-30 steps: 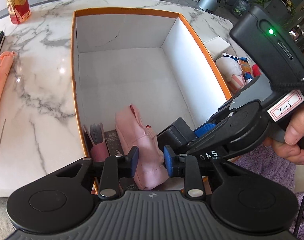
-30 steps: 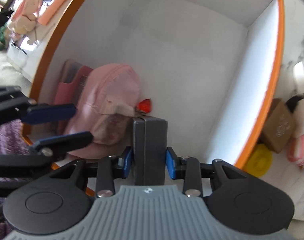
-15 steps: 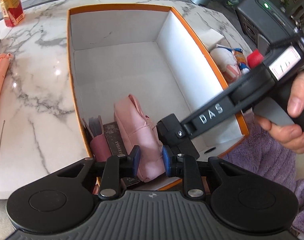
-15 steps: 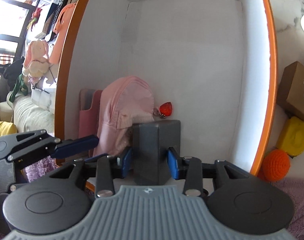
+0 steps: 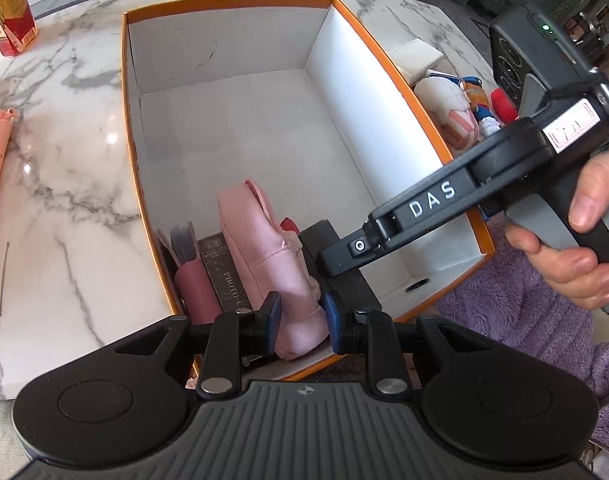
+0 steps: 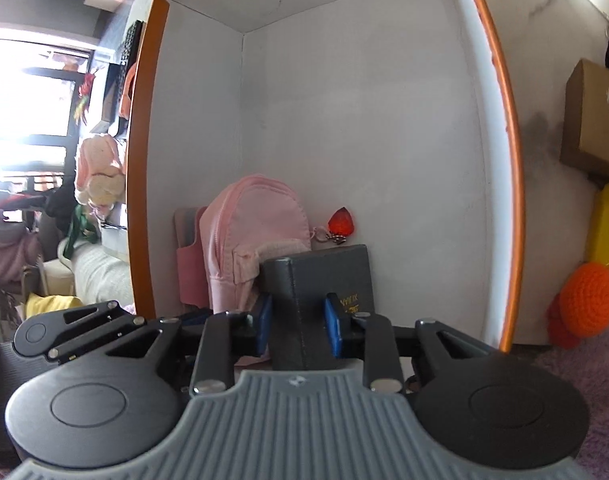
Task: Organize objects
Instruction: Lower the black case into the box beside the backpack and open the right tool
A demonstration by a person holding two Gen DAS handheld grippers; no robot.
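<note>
Inside the box: an orange-rimmed box on the marble tabletop already holds a row of things standing on edge at the near end.
Right gripper: its fingers sit on either side of a dark grey case, pads against its narrow faces; the jaws have just been closing on it.
Case's lie: upright, long faces running away from the fingers toward the far wall, its base low in the box; whether it rests on the floor cannot be told.
Key relation: the case stands just to the left-hand side of the fingers' empty stretch of box, touching or nearly touching the pink pouch on that side; open floor lies to the other side and ahead.
Left gripper: narrow, fingers pinching the near end of the pink pouch, steadying it upright.
Row order: beyond the pouch, away from the case, stand a dark photo box and a maroon holder.
Nearer hand: the right, already on the case.
Likely next: release should leave the case leaning into the row, provided the pouch is kept from slumping.
</note>
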